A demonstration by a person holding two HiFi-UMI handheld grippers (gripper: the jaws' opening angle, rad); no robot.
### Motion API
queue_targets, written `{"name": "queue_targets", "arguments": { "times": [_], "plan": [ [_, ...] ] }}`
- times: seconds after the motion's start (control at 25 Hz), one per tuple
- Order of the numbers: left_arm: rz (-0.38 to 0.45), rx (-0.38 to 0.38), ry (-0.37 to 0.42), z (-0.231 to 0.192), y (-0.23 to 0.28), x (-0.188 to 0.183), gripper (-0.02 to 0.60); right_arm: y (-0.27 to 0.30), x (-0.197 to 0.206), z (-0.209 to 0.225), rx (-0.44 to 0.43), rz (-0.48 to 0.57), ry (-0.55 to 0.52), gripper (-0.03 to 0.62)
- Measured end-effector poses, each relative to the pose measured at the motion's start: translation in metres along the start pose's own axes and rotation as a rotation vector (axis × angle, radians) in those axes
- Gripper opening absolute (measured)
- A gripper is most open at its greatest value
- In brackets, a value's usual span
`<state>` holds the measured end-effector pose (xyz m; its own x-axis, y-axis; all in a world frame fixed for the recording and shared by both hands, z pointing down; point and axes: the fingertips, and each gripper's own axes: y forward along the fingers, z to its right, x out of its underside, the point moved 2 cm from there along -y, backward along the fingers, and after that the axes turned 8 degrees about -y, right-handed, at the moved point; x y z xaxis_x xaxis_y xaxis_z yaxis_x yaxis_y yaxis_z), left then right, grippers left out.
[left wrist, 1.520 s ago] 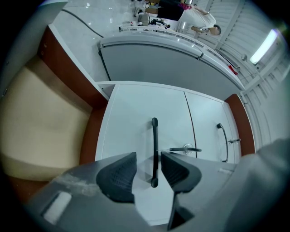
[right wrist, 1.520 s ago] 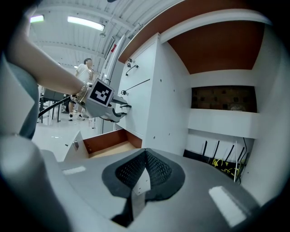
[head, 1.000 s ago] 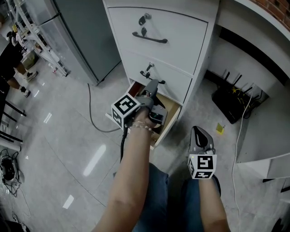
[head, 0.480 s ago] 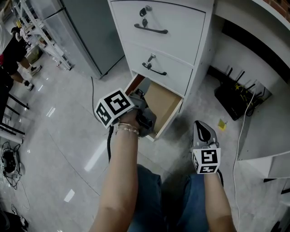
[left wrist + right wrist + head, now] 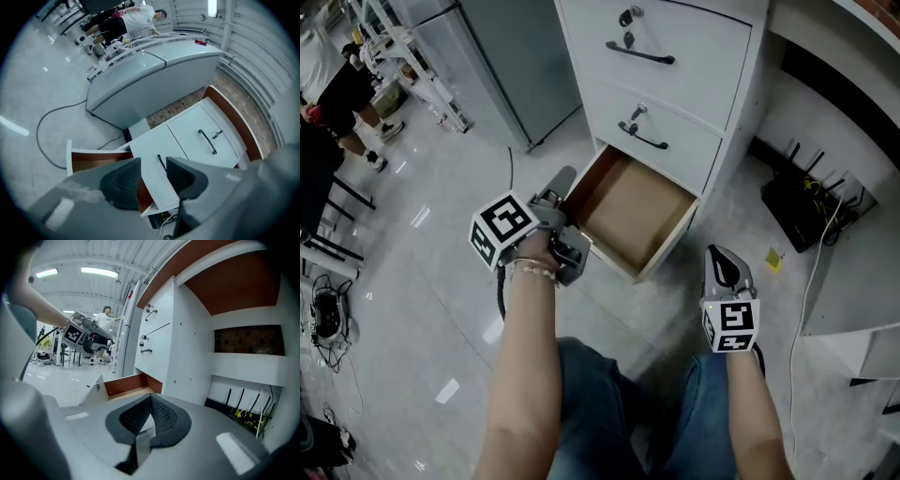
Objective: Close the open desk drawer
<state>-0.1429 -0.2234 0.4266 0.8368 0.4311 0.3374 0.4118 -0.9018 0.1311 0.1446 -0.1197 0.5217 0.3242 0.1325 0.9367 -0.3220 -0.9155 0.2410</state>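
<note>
Below, glossy grey floor point(image 5: 422, 309), white cabinet point(image 5: 675, 94), open drawer point(image 5: 633, 211)

Bright, cool, even light comes from ceiling strips point(image 5: 98, 272) at the upper left of the right gripper view. The glossy floor point(image 5: 450, 389) throws pale streaks at the head view's lower left. Shadows are soft, and only the recess under the desk point(image 5: 834, 37) goes dark. Both gripper views bulge like a fisheye, black at the corners, with the left gripper point(image 5: 153, 164) and right gripper point(image 5: 150, 399) out of focus at the bottom.
</note>
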Motion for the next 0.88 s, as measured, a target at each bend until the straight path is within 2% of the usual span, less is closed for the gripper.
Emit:
{"name": "queue_targets", "arguments": {
  "times": [0.08, 0.2, 0.4, 0.6, 0.88],
  "plan": [
    [-0.002, 0.011, -0.023, 0.001, -0.002, 0.002, 0.172, 0.003, 0.002, -0.008, -0.013, -0.009, -0.003, -0.002],
    [-0.058, 0.033, -0.053, 0.002, 0.002, 0.011, 0.172, 0.008, 0.001, -0.022, -0.043, -0.013, -0.010, -0.002],
    [-0.143, 0.099, -0.180, -0.005, 0.004, 0.018, 0.172, 0.012, -0.006, -0.036, -0.091, 0.004, -0.024, -0.002],
    [-0.181, 0.063, -0.126, -0.047, -0.024, 0.030, 0.172, 0.013, -0.006, -0.041, -0.125, 0.003, -0.043, -0.002],
    [-0.126, 0.097, -0.179, -0.100, -0.055, 0.050, 0.172, 0.012, 0.000, -0.046, -0.155, -0.017, -0.079, -0.002]
  ]
}}
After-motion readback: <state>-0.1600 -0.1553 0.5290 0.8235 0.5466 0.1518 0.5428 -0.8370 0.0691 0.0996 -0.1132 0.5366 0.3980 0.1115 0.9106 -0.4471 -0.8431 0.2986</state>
